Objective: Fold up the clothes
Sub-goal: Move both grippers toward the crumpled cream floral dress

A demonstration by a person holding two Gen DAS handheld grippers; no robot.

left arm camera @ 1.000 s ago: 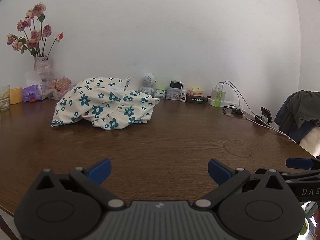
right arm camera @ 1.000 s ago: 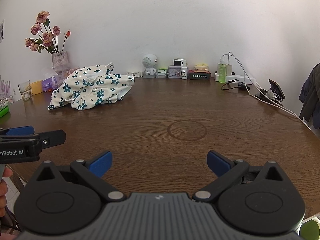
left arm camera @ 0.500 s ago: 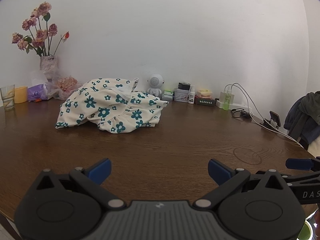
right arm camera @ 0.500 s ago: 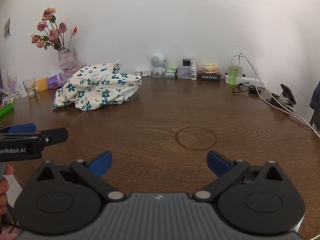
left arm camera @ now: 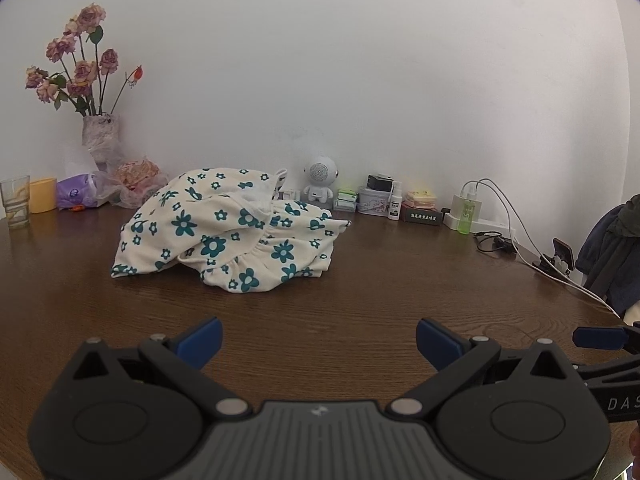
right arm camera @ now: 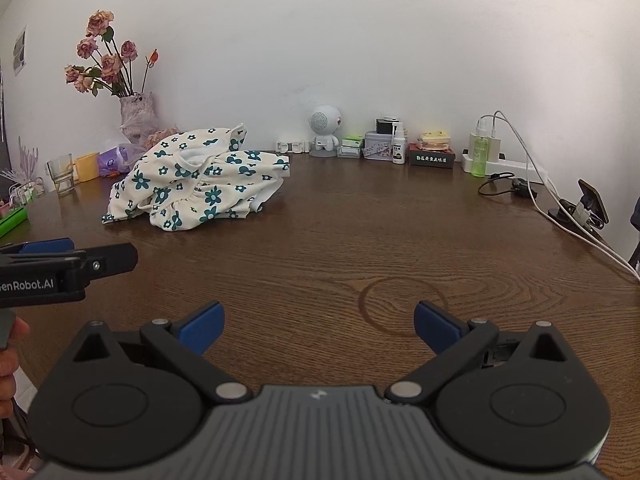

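Observation:
A cream garment with teal flowers (left arm camera: 224, 232) lies crumpled in a heap on the brown wooden table (left arm camera: 360, 300), toward the back left. My left gripper (left arm camera: 318, 342) hovers open over the table's near part, well short of the heap, nothing between its blue pads. In the right wrist view the same garment (right arm camera: 200, 184) sits far to the upper left. My right gripper (right arm camera: 318, 326) is open and empty above a ring mark in the wood. The left gripper's side (right arm camera: 64, 272) shows at the left edge there.
A vase of dried roses (left arm camera: 100, 136), a glass (left arm camera: 16, 200), a yellow cup and a purple packet stand at the back left. A small white robot figure (left arm camera: 320, 178), boxes, bottles and a power strip with cables (left arm camera: 500, 224) line the wall. Dark clothing (left arm camera: 616, 248) hangs at right.
Both grippers have moved forward and toward the garment, which looks larger and nearer the centre now. Both stay open.

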